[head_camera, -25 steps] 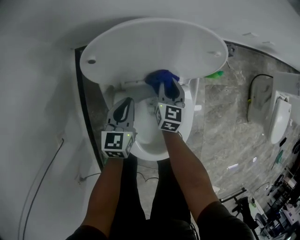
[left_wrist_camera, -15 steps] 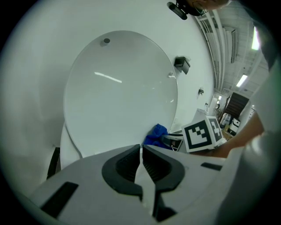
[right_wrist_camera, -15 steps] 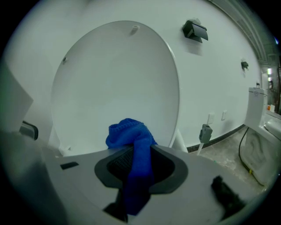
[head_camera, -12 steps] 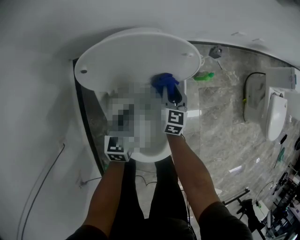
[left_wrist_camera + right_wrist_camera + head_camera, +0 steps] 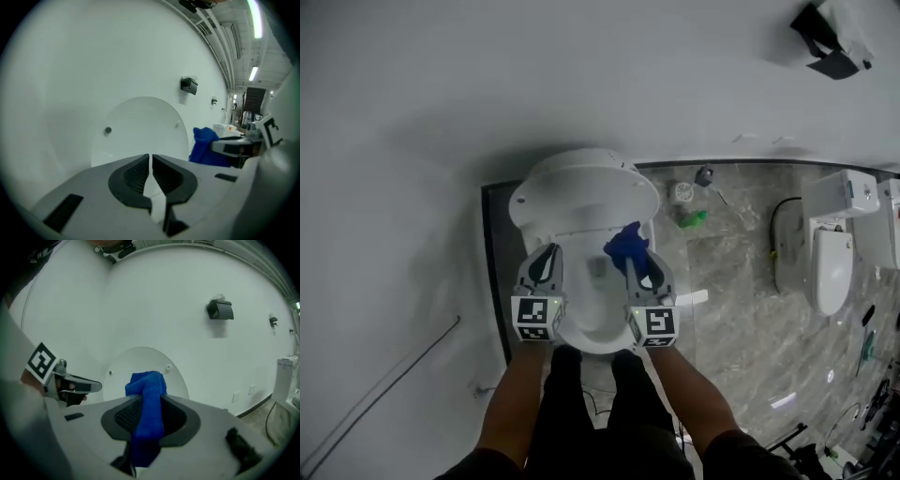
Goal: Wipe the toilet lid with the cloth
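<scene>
Nearest, two claws are held side by side above the open bowl [image 5: 581,342]. The left claw [image 5: 549,255] is closed, its jaws all but meeting, and nothing is gripped between them. The right claw [image 5: 634,258] is clamped on the one blue cloth [image 5: 624,246], which is pinched as a bunched fold, with a rounded wad standing out past the jaw tips and a tail hanging below. Beyond them the single white lid [image 5: 581,183] is seen raised upright against the white wall [image 5: 441,112], its inner face turned toward the claws. The cloth is carried in front of the lid's lower right part, and contact cannot be confirmed. Two small round bumpers [image 5: 110,372] are counted on the lid, one toward each side. It is judged that the cloth could be dragged out of the grip if it is pressed hard and swept across the lid, since only a fold is held. If the wad is squashed flat, the bare jaw tips could be scraped on the plastic. The empty left claw, being just beside, could be knocked against the lid or the bowl rim during a wide sweep. Farther off, one dark box [image 5: 220,310] is mounted on the wall, and one second toilet [image 5: 830,272] is seen on the marble floor [image 5: 741,291] to the right.
</scene>
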Demonstrator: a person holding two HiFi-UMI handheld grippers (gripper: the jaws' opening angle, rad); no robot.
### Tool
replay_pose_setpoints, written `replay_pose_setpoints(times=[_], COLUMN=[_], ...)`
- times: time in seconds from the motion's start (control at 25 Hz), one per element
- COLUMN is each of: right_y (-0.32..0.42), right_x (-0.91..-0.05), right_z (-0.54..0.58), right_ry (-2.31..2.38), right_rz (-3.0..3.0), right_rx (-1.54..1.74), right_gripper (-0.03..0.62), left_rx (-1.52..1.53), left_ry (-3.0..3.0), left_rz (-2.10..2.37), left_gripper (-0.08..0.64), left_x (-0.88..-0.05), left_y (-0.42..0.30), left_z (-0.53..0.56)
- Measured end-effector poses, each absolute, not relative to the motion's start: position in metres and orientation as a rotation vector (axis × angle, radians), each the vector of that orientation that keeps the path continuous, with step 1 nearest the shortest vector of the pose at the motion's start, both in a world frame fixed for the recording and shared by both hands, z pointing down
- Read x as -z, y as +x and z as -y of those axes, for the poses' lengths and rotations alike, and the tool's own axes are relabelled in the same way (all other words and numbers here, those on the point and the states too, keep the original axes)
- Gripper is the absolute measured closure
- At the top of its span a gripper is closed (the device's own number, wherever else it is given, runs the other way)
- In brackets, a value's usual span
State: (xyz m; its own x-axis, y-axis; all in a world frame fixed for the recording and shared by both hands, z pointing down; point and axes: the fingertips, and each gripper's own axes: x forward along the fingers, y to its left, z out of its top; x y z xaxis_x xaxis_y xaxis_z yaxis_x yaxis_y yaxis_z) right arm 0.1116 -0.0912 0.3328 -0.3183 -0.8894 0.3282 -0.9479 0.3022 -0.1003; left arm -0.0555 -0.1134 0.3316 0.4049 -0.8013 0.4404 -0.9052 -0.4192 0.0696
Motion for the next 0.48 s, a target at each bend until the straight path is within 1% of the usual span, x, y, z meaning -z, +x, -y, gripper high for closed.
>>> replay_pose_setpoints(times=[0.2,0.24,0.28,0.32,0.4,0.48], right_y=[0.106,0.104,0.102,0.099,0.096,0.099], right_x=[-0.282,-0.275,-0.269,-0.265,-0.256,-0.249], right_z=[0.064,0.061,0.057,0.053,0.046,0.043], right_ry=[1.662,1.656,1.646,1.636,1.627,1.63], right_rz=[2.425,2.435,2.442,2.451,2.47,2.478], right_rx=[-0.44,-0.446,-0.457,-0.47,-0.481,-0.469], right_gripper=[0.495,0.495,0.495,0.495,0.495,0.495], left_rx=[-0.563,-0.59,-0.631,-0.68,-0.771,-0.844], left_ry=[2.434,2.456,2.481,2.508,2.549,2.573], left_rz=[1.534,1.524,1.513,1.504,1.491,1.483], left_gripper=[0.528,0.508,0.454,0.432,0.407,0.402], left_x=[-0.275,-0.268,-0.263,-0.258,-0.252,-0.252], left_y=[-0.075,-0.074,-0.072,-0.071,-0.071,-0.074], left_z=[0.144,0.15,0.157,0.163,0.179,0.198])
